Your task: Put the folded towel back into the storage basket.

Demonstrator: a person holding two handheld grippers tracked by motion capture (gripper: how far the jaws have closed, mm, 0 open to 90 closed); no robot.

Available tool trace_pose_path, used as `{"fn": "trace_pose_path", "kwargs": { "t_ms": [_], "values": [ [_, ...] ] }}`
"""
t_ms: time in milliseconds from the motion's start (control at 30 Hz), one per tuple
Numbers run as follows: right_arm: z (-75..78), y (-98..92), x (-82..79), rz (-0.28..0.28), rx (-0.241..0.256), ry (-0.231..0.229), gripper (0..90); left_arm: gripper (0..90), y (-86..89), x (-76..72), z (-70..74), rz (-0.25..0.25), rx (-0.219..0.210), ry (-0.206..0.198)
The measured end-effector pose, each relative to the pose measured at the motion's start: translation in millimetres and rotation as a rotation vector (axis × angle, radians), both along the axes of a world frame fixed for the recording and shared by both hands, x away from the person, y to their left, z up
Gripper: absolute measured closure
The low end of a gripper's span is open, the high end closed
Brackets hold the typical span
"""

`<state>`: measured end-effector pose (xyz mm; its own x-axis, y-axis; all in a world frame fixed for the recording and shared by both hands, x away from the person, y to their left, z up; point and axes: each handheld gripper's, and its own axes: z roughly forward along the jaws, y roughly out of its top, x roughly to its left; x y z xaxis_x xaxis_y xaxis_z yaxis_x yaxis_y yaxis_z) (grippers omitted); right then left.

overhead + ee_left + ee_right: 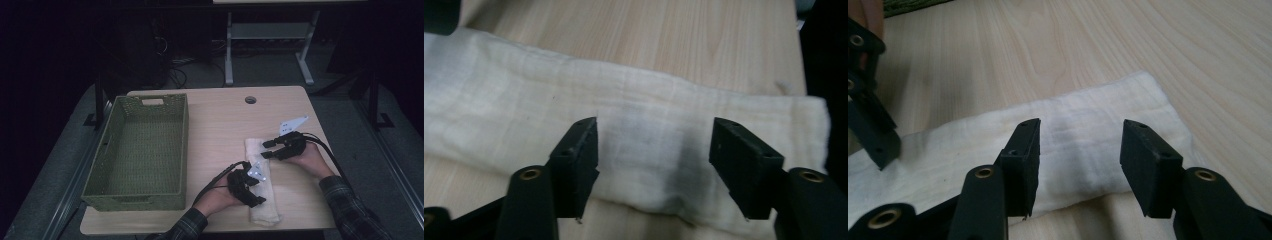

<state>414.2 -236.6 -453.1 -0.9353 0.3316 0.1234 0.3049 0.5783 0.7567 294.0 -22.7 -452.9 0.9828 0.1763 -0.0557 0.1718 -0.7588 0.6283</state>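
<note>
High view: folded white towel [261,182] lies lengthwise on the table [215,125], right of the green basket [140,150]; left gripper [250,187] sits at its near part, right gripper [272,148] at its far end. Left gripper view: jaws spread, nothing held, towel between them; drop straight and bite all layers. Right gripper view: jaws likewise released over the towel's end; pinch inboard of the edge, then lift both level.
</note>
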Motion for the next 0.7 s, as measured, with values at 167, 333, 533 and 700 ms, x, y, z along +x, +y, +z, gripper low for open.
{"fn": "trace_pose_path", "kwargs": {
  "t_ms": [167,333,533,700],
  "values": [
    [0.7,0.0,1.2,0.003,0.005,-0.002,50.2,25.9,-5.0,5.8,-4.2,-0.022,0.005,-0.024],
    [2.0,2.6,1.1,0.006,0.004,-0.002,49.1,24.4,-6.1,9.2,-8.7,-0.039,0.018,-0.024],
    [4.1,8.8,7.3,0.033,-0.027,-0.043,41.8,49.5,-2.0,8.6,-6.0,-0.05,0.01,-0.021],
    [5.9,19.4,14.0,0.069,-0.048,-0.05,37.6,74.4,0.9,9.0,-4.0,-0.059,0.013,0.017]
  ]
}}
